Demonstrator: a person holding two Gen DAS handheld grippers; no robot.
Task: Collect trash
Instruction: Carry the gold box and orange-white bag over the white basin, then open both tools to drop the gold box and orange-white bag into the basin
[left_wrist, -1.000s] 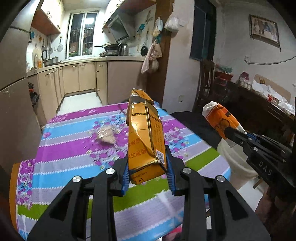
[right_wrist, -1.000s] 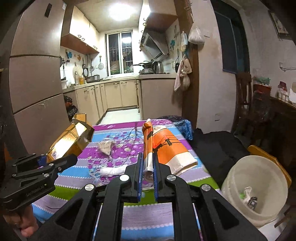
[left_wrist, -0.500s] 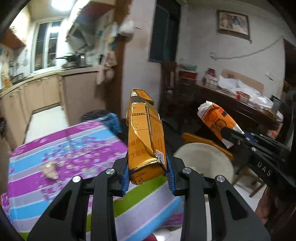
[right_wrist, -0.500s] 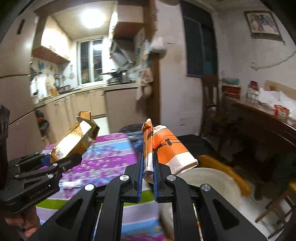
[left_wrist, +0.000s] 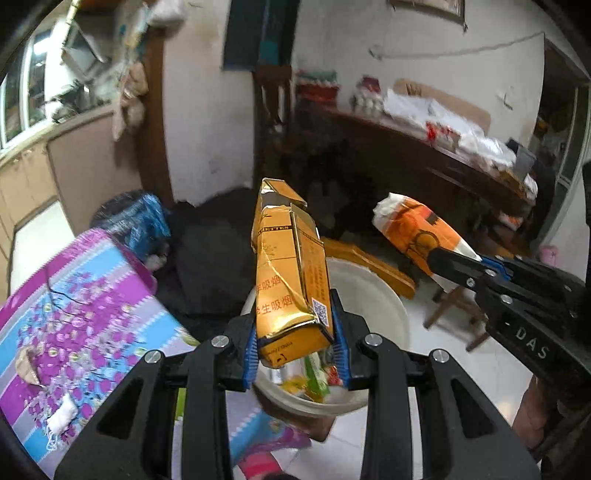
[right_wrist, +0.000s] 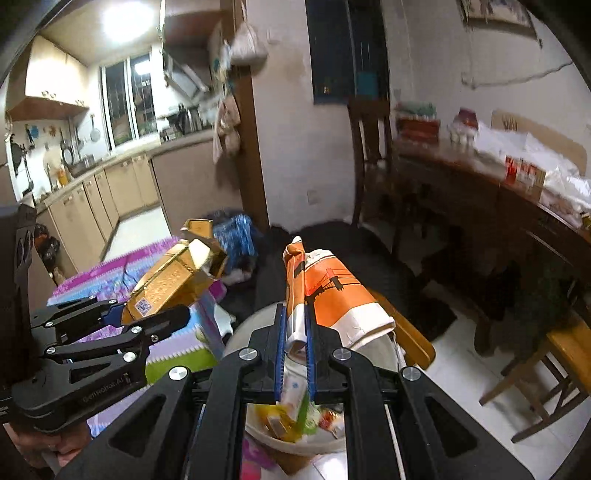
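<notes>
My left gripper (left_wrist: 295, 341) is shut on a crumpled gold carton (left_wrist: 290, 273), held upright above the white waste bucket (left_wrist: 373, 291). To its right, my right gripper (left_wrist: 448, 264) clamps an orange and white paper bag (left_wrist: 413, 227). In the right wrist view the right gripper (right_wrist: 295, 350) is shut on the bag (right_wrist: 332, 291) by a flat fold, over the bucket (right_wrist: 255, 321). The left gripper (right_wrist: 147, 314) with the gold carton (right_wrist: 173, 277) shows at the left. Wrappers lie in the bucket's bottom.
The table with the purple and blue cloth (left_wrist: 74, 302) lies to the left, with a small white scrap (left_wrist: 61, 417) on it. A wooden stool (left_wrist: 373, 266) stands behind the bucket. A dark sideboard (right_wrist: 480, 192) with clutter and a chair (right_wrist: 373, 155) line the wall.
Both grippers swung right from over the table to over the white bucket, each keeping its grip. The table slid to the left edge of both views; the bucket's contents came into sight.
</notes>
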